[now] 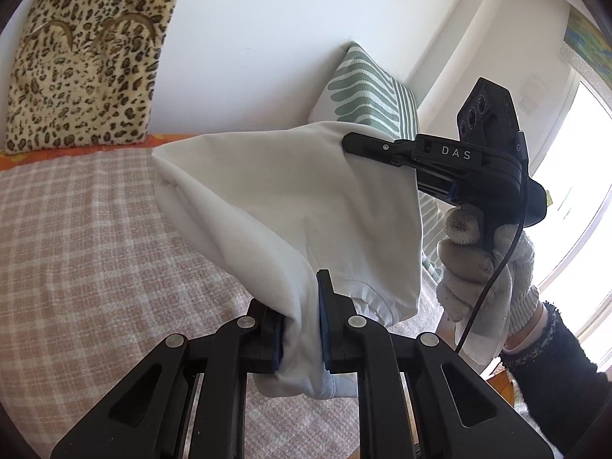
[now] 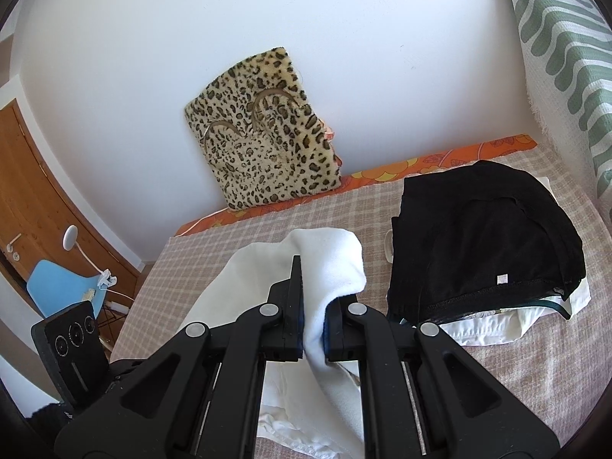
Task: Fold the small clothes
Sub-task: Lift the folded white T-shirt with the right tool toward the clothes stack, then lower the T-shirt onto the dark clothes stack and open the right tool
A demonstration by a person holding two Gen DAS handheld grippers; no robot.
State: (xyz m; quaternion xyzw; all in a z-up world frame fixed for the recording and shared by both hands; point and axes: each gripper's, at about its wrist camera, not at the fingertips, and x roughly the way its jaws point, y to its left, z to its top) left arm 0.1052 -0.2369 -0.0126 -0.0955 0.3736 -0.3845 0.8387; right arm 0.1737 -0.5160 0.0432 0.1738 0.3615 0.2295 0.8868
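A small white garment hangs in the air above the checked bed cover, stretched between both grippers. My left gripper is shut on a bunched edge of it near the bottom of the left wrist view. Farther right in that view, my right gripper pinches the cloth's upper corner, held by a gloved hand. In the right wrist view the right gripper is shut on a fold of the white garment, which drapes down to the left below the fingers.
A stack of folded clothes topped by a black garment lies on the checked bed cover to the right. A leopard-print cushion and a green striped pillow lean against the wall. A blue chair stands beside the bed.
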